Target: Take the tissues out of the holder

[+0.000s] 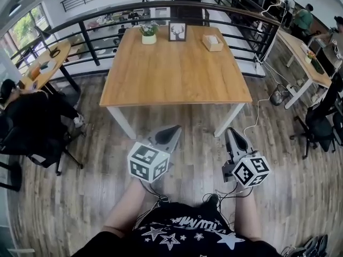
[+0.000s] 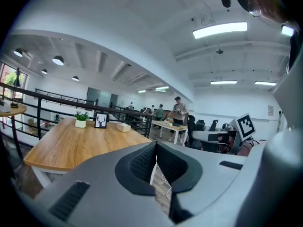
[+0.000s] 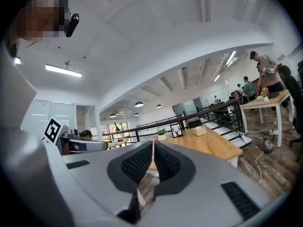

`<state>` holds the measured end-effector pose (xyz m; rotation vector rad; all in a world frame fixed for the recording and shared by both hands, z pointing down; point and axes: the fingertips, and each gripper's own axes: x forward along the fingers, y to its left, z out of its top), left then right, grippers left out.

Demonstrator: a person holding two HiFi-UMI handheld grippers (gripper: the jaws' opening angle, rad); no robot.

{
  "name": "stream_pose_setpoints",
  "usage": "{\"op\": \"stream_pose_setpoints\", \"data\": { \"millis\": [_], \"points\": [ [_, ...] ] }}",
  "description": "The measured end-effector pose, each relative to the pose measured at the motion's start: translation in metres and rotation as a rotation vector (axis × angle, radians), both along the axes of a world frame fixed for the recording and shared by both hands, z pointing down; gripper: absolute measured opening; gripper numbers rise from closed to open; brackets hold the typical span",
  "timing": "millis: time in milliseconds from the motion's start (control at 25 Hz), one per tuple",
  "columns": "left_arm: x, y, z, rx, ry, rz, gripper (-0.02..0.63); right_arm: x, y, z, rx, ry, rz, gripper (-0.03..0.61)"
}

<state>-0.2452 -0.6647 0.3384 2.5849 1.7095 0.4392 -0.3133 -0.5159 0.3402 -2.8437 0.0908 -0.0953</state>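
The tissue holder [image 1: 213, 42] is a light wooden box with white tissue showing on top; it stands at the far right of the wooden table [image 1: 177, 74]. It also shows small in the left gripper view as the holder [image 2: 123, 126] and in the right gripper view as the holder [image 3: 199, 131]. My left gripper [image 1: 172, 128] and right gripper [image 1: 231, 131] hover over the floor short of the table's near edge, well away from the holder. Both point toward the table with jaws pressed together and nothing between them.
A potted plant [image 1: 148, 34] and a framed deer picture [image 1: 177, 31] stand at the table's far edge. A black railing [image 1: 107, 15] runs behind the table. Other desks, office chairs and people [image 1: 32, 116] sit left and right. A cable [image 1: 257, 116] trails on the wooden floor.
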Motion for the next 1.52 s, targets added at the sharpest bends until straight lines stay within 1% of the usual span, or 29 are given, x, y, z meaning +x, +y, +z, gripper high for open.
{"op": "stream_pose_setpoints", "data": {
  "millis": [240, 440, 640, 800, 920, 1120, 1240, 1320, 1400, 1520],
  "points": [
    [-0.031, 0.076, -0.002, -0.002, 0.016, -0.086, 0.014, -0.025, 0.08, -0.001, -0.009, 0.004, -0.086, 0.02],
    [-0.061, 0.145, 0.001, 0.02, 0.022, -0.145, 0.014, -0.049, 0.149, 0.003, 0.006, -0.004, -0.159, 0.02],
    [-0.086, 0.201, -0.002, 0.003, 0.031, -0.184, 0.014, -0.071, 0.206, 0.003, -0.01, 0.002, -0.189, 0.02],
    [-0.105, 0.241, 0.003, 0.011, 0.023, -0.177, 0.014, -0.089, 0.255, 0.007, -0.007, -0.001, -0.163, 0.02],
    [-0.116, 0.27, 0.005, 0.023, 0.022, -0.143, 0.014, -0.103, 0.291, 0.008, 0.018, -0.003, -0.127, 0.02],
    [-0.123, 0.319, 0.008, 0.042, 0.027, -0.091, 0.014, -0.115, 0.329, 0.006, 0.013, 0.006, -0.083, 0.02],
    [-0.119, 0.352, 0.011, 0.048, 0.032, -0.061, 0.014, -0.113, 0.345, 0.008, -0.013, 0.001, -0.081, 0.02],
    [-0.113, 0.372, 0.016, 0.047, 0.024, -0.056, 0.014, -0.11, 0.356, 0.014, -0.032, -0.014, -0.083, 0.02],
    [-0.106, 0.39, 0.02, 0.041, 0.021, -0.059, 0.014, -0.106, 0.371, 0.021, -0.029, -0.023, -0.085, 0.02],
    [-0.092, 0.417, 0.024, 0.032, 0.036, -0.07, 0.014, -0.093, 0.399, 0.031, -0.012, -0.031, -0.089, 0.02]
  ]
}}
